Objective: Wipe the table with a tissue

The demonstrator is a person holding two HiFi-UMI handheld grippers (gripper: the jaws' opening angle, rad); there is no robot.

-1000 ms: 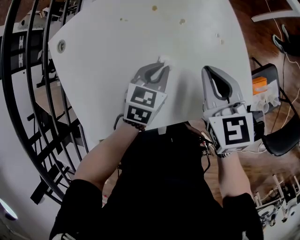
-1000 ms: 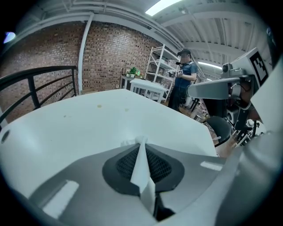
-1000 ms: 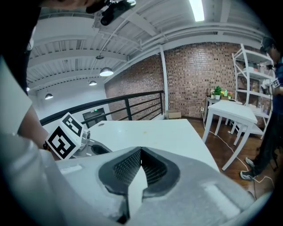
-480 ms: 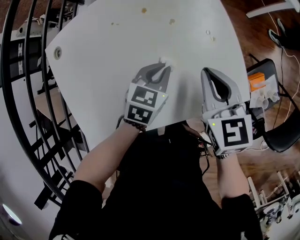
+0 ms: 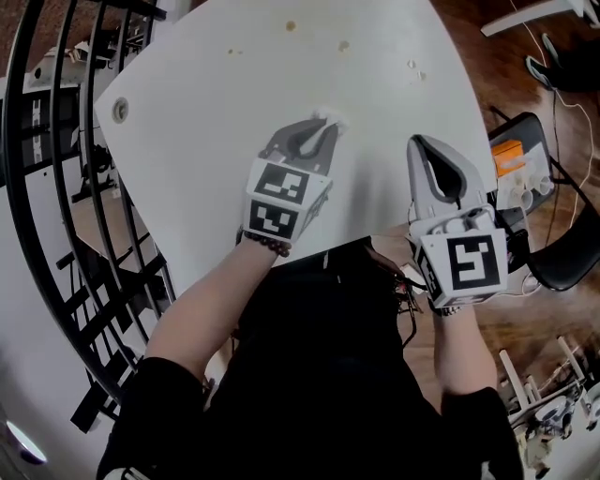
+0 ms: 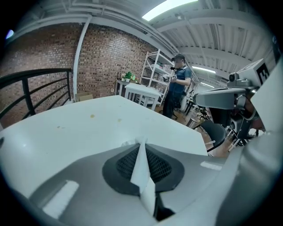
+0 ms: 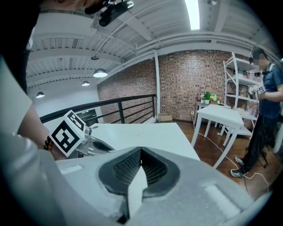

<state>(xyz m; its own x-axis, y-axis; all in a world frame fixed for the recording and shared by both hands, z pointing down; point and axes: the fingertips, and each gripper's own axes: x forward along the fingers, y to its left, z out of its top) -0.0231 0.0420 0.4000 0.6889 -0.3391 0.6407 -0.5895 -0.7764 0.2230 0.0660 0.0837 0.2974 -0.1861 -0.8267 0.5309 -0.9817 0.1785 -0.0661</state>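
Left gripper (image 5: 317,133) pinches tissue (image 5: 330,117) against table (image 5: 206,122). Right gripper (image 5: 422,145) closed, empty. Tissue likely light, soft, tear-prone; pinch bunched part.

A loft workshop or lab: past the white table (image 6: 88,126) stand a brick wall (image 6: 110,62) and metal shelves (image 6: 152,70); a black railing (image 6: 27,97) runs beside it, a strip light (image 6: 168,8) overhead.

The left tongs (image 6: 139,145) pinch a white tissue (image 6: 142,173), white table (image 6: 79,126) ahead.
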